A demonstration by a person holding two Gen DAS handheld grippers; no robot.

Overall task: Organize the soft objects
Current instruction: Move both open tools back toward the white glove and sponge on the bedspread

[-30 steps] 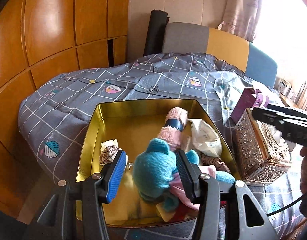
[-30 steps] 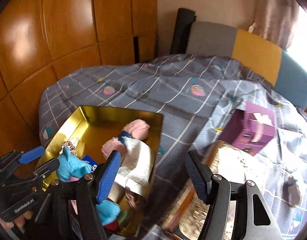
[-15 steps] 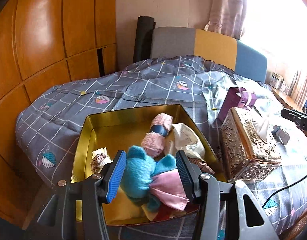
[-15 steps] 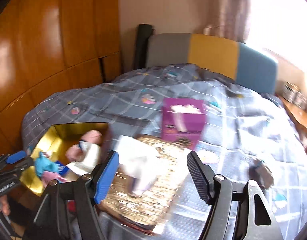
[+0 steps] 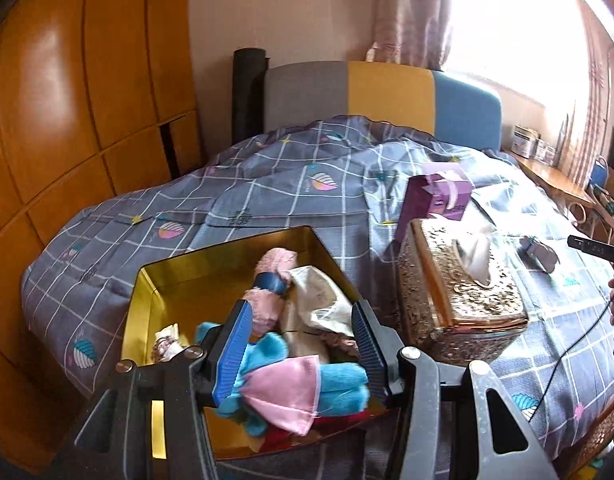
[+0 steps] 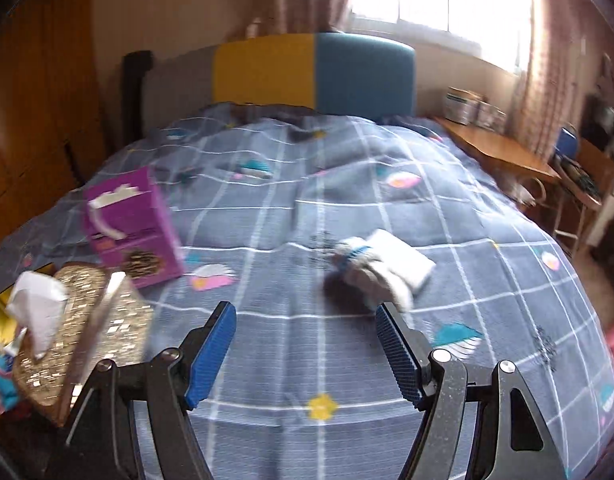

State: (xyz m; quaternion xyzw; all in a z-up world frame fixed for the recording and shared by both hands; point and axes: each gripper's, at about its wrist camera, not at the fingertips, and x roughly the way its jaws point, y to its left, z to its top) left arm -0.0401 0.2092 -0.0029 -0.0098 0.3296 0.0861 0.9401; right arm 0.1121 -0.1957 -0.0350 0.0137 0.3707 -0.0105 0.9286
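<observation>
Blurring the rolled socks [image 6: 381,266] — right tongs [image 6: 307,354] gape empty.

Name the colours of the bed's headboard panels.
Grey, yellow and blue panels side by side make up the headboard; the left wrist view shows all three most clearly.

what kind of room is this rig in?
Almost certainly a home bedroom: a bed under a grey checked duvet, a padded headboard at its far end, and wooden wardrobe doors beside it.
</observation>
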